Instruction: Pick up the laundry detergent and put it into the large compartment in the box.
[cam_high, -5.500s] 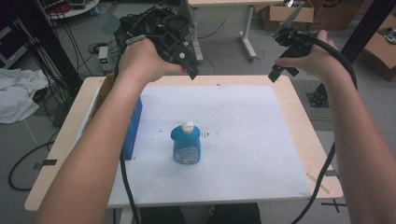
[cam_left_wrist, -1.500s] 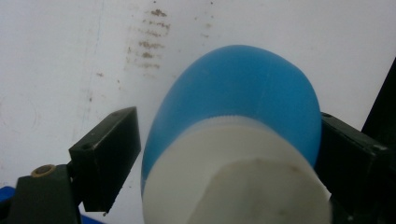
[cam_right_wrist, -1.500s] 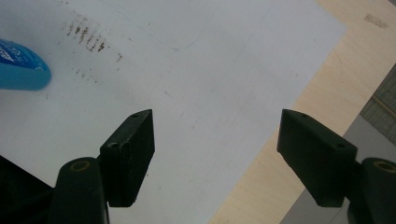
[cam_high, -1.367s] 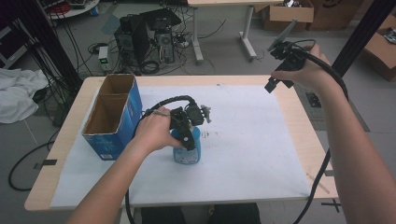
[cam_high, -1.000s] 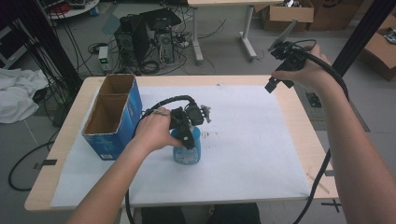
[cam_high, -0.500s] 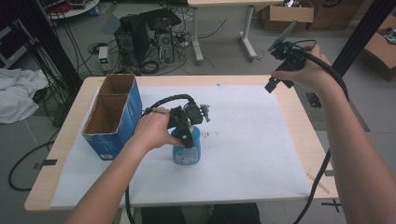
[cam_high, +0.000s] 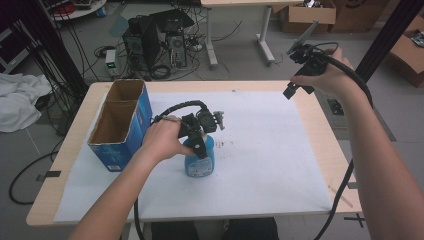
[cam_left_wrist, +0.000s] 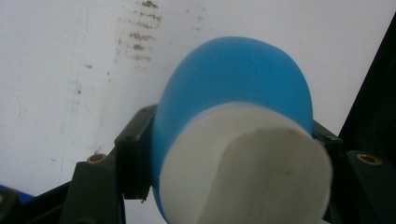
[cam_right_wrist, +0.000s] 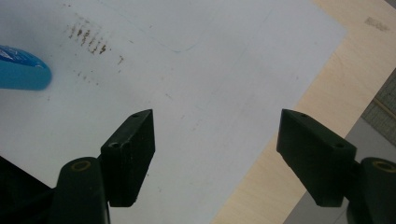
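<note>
A blue bottle (cam_high: 201, 163) with a white cap stands upright on the white sheet, near the table's middle. My left gripper (cam_high: 199, 142) comes down on it from above. In the left gripper view the blue bottle (cam_left_wrist: 233, 98) and its white cap (cam_left_wrist: 243, 172) sit between the two black jaws, which press against both sides of it. My right gripper (cam_high: 299, 70) is held in the air over the table's far right corner. In the right gripper view the right gripper (cam_right_wrist: 215, 140) is open wide, with nothing but sheet between its jaws.
A blue cardboard box (cam_high: 122, 125) with an open top stands at the left of the table, a hand's width from the bottle. The white sheet (cam_high: 270, 150) covers most of the wooden table (cam_high: 327, 150). Faint brown marks (cam_high: 223, 145) lie right of the bottle.
Since 5.5 s ago my left gripper has come down from the far edge onto the bottle. Over the last second it has hardly moved. The right gripper has stayed in place.
</note>
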